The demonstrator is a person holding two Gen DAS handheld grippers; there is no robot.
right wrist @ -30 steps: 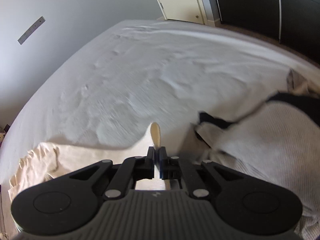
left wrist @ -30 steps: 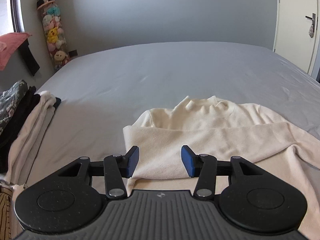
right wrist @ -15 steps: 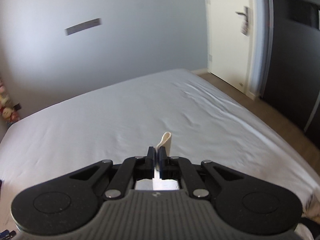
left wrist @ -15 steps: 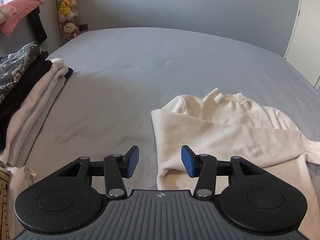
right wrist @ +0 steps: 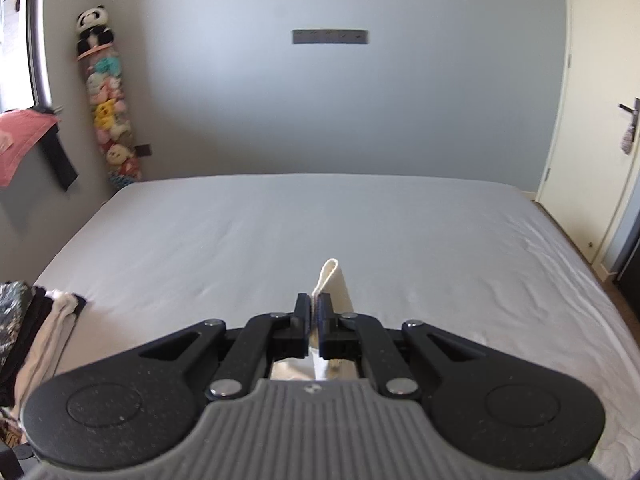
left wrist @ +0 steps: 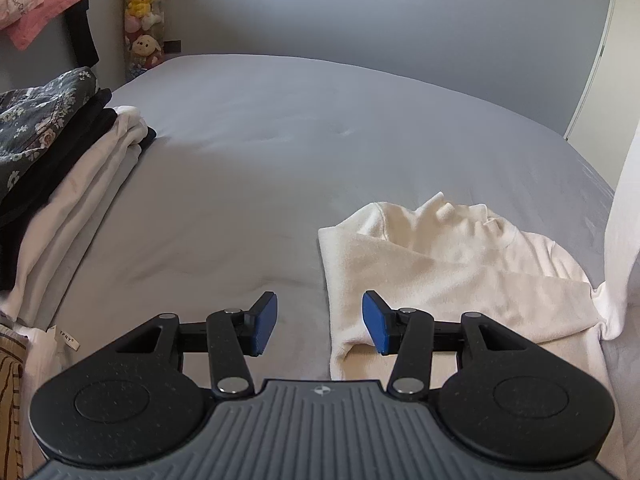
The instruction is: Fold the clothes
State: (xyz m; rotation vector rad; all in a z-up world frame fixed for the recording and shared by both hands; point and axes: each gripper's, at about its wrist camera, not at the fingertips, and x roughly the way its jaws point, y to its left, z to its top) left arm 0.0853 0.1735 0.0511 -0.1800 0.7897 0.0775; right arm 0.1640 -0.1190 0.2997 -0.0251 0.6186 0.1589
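Two grippers were in our hands over the grey bed. Our left gripper hung with its blue pads about half apart and nothing clamped; the left edge of the cream sweater lay on the sheet below the gap, nearer the right-hand pad, and we could not tell whether that pad touched it. Our right gripper was pinched tight on a strip of the same cream knit, whose folded end stuck up past the fingertips above the bed. From the left wrist view, that cloth rose as a pale band along the right edge, lifting away from the sweater's body, which lay flat with its high collar toward the far wall. At the left side of the bed we saw a stack of folded clothes: a dark floral piece on top, black beneath it, then white layers. A column of plush toys stood in the far left corner.
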